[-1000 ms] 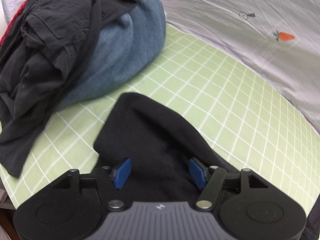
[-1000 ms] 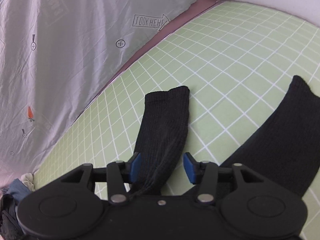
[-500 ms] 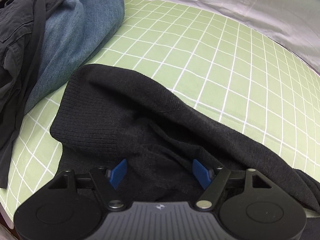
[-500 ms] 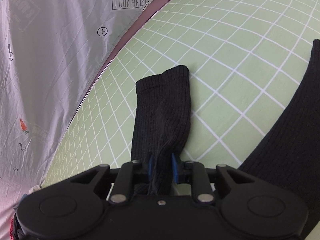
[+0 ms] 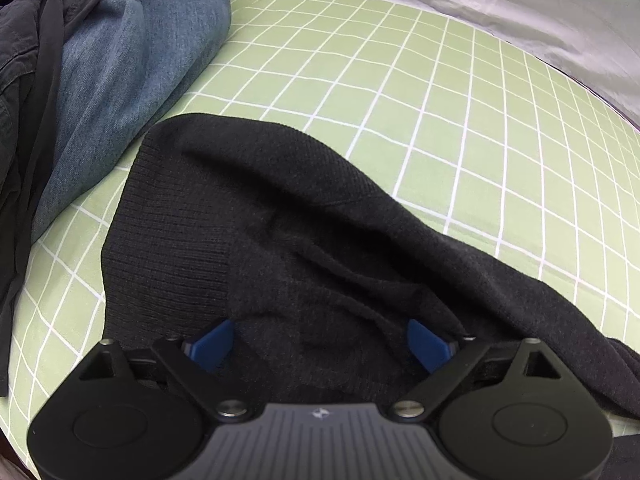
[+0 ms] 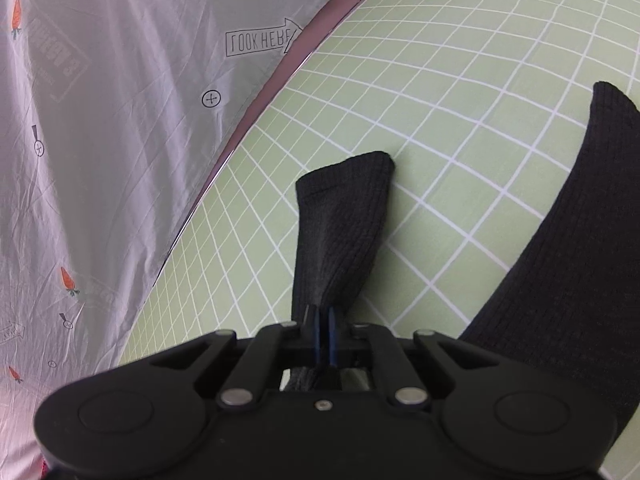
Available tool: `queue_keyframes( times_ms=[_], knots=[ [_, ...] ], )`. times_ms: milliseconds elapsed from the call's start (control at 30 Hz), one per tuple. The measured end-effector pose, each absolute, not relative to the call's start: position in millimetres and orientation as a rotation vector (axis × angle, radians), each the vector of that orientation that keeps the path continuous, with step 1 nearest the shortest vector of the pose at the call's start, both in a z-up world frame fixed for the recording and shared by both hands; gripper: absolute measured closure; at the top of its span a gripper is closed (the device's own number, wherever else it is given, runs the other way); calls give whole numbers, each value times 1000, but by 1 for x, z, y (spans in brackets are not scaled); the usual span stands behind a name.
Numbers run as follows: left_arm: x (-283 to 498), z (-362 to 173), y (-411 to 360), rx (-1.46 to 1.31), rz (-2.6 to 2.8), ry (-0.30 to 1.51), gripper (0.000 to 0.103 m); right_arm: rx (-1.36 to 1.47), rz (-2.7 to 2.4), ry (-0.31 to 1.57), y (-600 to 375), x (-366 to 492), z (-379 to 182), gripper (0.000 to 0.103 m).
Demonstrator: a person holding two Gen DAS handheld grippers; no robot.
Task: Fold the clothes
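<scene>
A black knit sweater [image 5: 304,240] lies rumpled on the green checked sheet [image 5: 460,112]. My left gripper [image 5: 318,344] is open, its blue pads either side of the sweater's body, low over the fabric. In the right wrist view my right gripper [image 6: 323,330] is shut on the sweater's ribbed sleeve [image 6: 342,232], with the cuff sticking out ahead and lifted off the sheet. Another ribbed part of the sweater [image 6: 568,264] lies at the right.
A pile of clothes sits at the left: blue denim [image 5: 132,68] under dark garments [image 5: 24,92]. A grey printed cover [image 6: 100,120] with carrots and "LOOK HERE" borders the green sheet [image 6: 480,80].
My right gripper closed on the sleeve and raised it. My left gripper moved in lower over the sweater body and stayed open.
</scene>
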State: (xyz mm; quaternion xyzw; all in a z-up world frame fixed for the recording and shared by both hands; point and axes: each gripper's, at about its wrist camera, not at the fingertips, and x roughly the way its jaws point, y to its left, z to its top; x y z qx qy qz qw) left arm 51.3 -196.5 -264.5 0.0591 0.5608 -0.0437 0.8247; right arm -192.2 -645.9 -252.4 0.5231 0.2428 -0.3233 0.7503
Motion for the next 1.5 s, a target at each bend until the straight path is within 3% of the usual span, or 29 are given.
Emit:
queue_keyframes(
  times_ms=[100, 167, 300, 333, 400, 433, 467, 867, 1000, 1100, 1233, 1267, 1300, 1333, 1367, 1500],
  knots=[
    [53, -266, -196, 139, -80, 1198, 0, 1140, -720, 559, -646, -186, -254, 80],
    [53, -266, -193, 127, -89, 1205, 0, 1162, -732, 557, -647, -184, -258, 58],
    [51, -265, -191, 129, -97, 1202, 0, 1201, -744, 551, -651, -182, -265, 54],
    [51, -265, -191, 130, -98, 1202, 0, 1201, -741, 551, -652, -181, -266, 55],
    [51, -265, -190, 130, -101, 1204, 0, 1202, -732, 542, -653, -181, -269, 74],
    [50, -265, -190, 131, -103, 1203, 0, 1212, -719, 511, -652, -182, -270, 93],
    [49, -264, -189, 130, -104, 1202, 0, 1222, -710, 483, -652, -184, -270, 96],
    [53, -260, -188, 171, -140, 1237, 0, 1245, -833, 202, -631, -243, -191, 99],
    [57, -259, -189, 190, -158, 1253, 0, 1076, -868, 310, -648, -208, -164, 99],
    [58, -258, -188, 195, -170, 1260, 0, 974, -886, 458, -665, -161, -177, 98],
    [57, -257, -186, 199, -178, 1262, 0, 1068, -921, 545, -697, -118, -215, 76],
    [57, -256, -186, 198, -177, 1264, 0, 1103, -911, 517, -700, -120, -218, 58],
    [57, -256, -186, 196, -175, 1266, 0, 1109, -909, 489, -701, -125, -218, 48],
    [57, -255, -186, 195, -174, 1268, 0, 1105, -913, 471, -702, -129, -219, 28],
    [58, -255, -185, 193, -171, 1272, 0, 1067, -938, 488, -701, -133, -220, 17],
    [60, -254, -186, 190, -165, 1284, 0, 1030, -985, 572, -704, -154, -238, 24]
  ],
)
